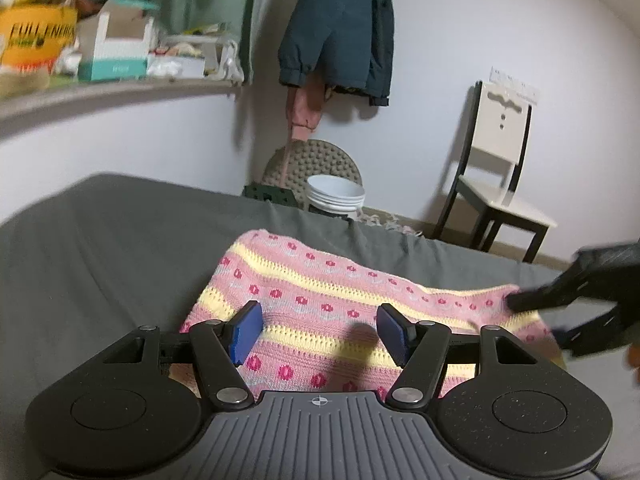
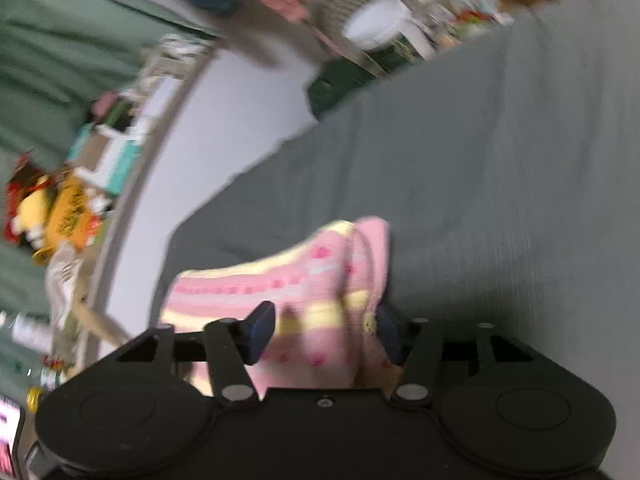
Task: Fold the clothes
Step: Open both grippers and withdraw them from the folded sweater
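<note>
A pink knit garment (image 1: pixel 320 280) with yellow stripes and red dots lies spread on the grey bed (image 1: pixel 100 248). My left gripper (image 1: pixel 320 332) hovers open over its near edge, the blue pads (image 1: pixel 246 332) wide apart with nothing between them. In the left wrist view my right gripper (image 1: pixel 540 320) reaches in from the right at the garment's right corner. The right wrist view is blurred and tilted: there the right gripper (image 2: pixel 325 332) stands open, and a bunched fold of the garment (image 2: pixel 320 280) lies between its fingers.
Past the bed's far edge stand stacked white buckets (image 1: pixel 335 196) and a black and cream chair (image 1: pixel 496 184). A dark jacket (image 1: pixel 340 32) hangs on the wall. A shelf (image 1: pixel 120 92) at upper left carries boxes and a yellow bag (image 1: pixel 36 40).
</note>
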